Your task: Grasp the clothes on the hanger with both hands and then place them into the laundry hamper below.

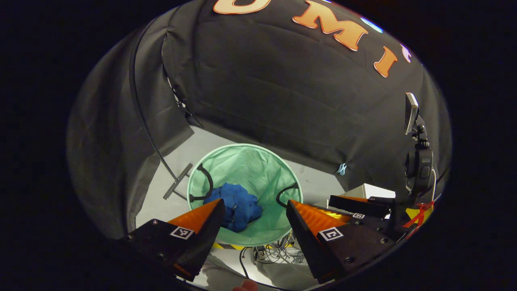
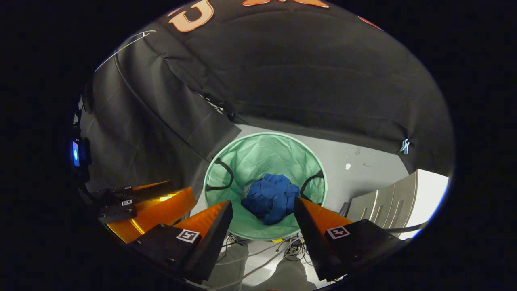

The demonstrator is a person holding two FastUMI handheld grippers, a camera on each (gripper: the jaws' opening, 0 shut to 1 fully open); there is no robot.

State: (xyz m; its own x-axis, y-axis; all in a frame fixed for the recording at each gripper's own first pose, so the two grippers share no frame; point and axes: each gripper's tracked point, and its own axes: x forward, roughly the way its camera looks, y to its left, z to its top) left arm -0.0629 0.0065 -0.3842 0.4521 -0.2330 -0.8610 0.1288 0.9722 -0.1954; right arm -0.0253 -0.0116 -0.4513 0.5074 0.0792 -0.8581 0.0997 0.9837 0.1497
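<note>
The blue clothes (image 2: 271,198) lie crumpled in a heap at the bottom of the green laundry hamper (image 2: 238,161), straight below and ahead of both your tools. The heap has no clear long axis, just a rounded bundle sitting a little toward the near wall of the hamper, between its two black handles.

Your right gripper (image 2: 262,212) hangs above the hamper's near rim with its fingers spread wide and nothing between them; the clothes show through the gap, well below and apart from the tips. Your left gripper (image 1: 255,210) is in the same state, fingers parted and empty, also looking down into the hamper (image 1: 226,161) at the clothes (image 1: 238,208).

From the right gripper view, your left gripper (image 2: 149,204) sits just beside the right one, to its left, at about the same height (so neither hand is clearly the nearer one).

Judging from this, the clothes are already in the hamper and released, so little seems left beyond drawing both tools back and up clear of the rim.
</note>
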